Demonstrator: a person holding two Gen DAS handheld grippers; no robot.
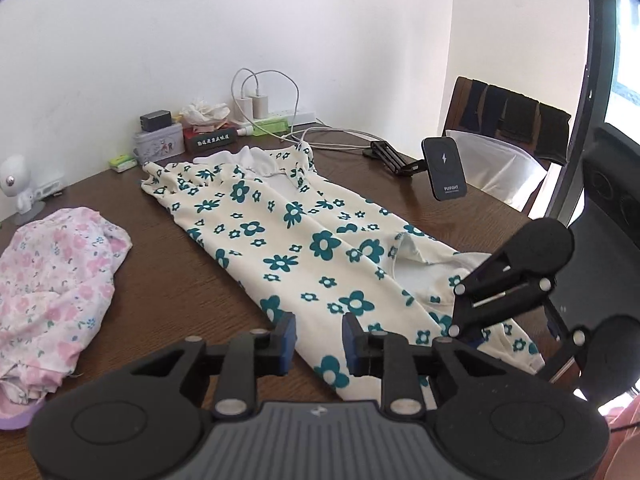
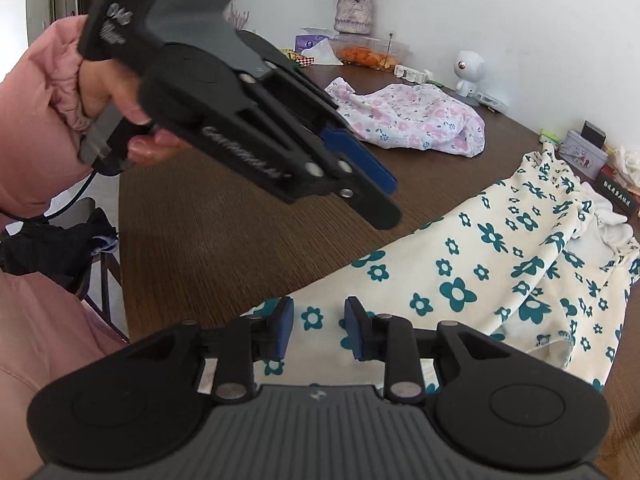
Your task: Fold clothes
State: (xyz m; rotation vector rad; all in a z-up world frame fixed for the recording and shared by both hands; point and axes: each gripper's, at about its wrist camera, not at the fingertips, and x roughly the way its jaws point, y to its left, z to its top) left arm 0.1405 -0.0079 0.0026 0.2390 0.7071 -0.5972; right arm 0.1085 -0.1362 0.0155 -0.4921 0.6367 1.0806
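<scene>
The black charger pad (image 1: 445,168) bears a lightning sign and a brand reading roughly "PURFONT". The dark box (image 1: 207,141) carries Chinese characters too small to read.

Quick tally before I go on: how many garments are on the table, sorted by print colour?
Cream with teal flowers: 1, the garment spread along the table.
White with pink flowers: 1, the crumpled garment beside it.
Total: 2 garments.

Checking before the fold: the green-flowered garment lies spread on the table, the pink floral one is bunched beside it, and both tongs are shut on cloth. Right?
Not quite: both the left tongs and right tongs are open, holding nothing, as each wrist view shows. The green-flowered garment and pink floral one lie as said.
</scene>
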